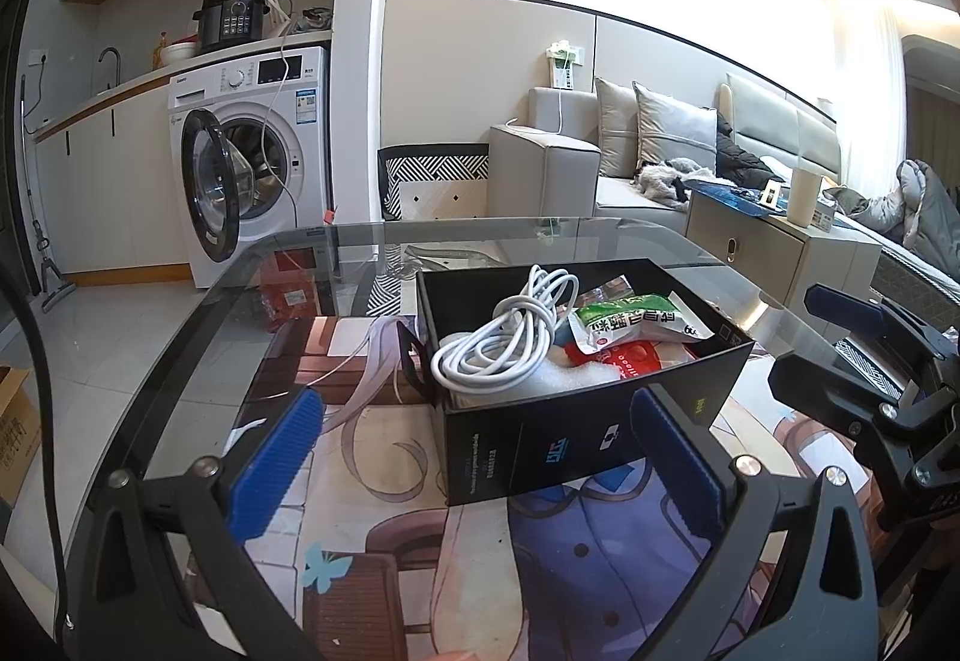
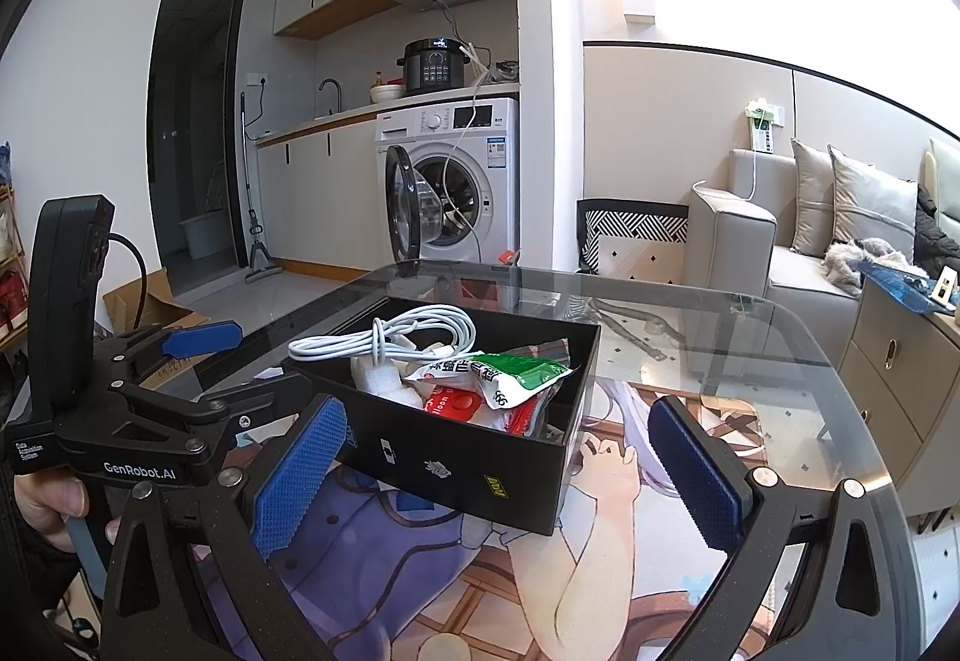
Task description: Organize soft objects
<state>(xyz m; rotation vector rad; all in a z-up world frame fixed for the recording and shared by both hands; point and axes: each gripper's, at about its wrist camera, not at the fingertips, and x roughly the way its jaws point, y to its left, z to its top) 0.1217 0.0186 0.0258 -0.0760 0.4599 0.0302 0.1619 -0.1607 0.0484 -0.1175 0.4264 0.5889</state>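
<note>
A black open box (image 1: 540, 439) sits on a glass table over a printed mat (image 1: 372, 481). Inside lie a coiled white cable (image 1: 504, 343), a green-and-white packet (image 1: 636, 322), a red packet (image 1: 630, 361) and white foam (image 1: 576, 376). My left gripper (image 1: 480, 460) is open just in front of the box's near wall, holding nothing. In the right wrist view the same box (image 2: 468, 475), cable (image 2: 390, 340) and green packet (image 2: 504, 370) show. My right gripper (image 2: 498, 478) is open at the box's near corner, holding nothing.
The glass table's curved edge (image 1: 180, 337) runs to the left. A washing machine (image 1: 264, 150) with its door open, a sofa (image 1: 630, 150) and a low cabinet (image 1: 780, 253) stand beyond. A cardboard box (image 2: 150, 313) lies on the floor. A hand (image 2: 48, 505) holds the left gripper's handle.
</note>
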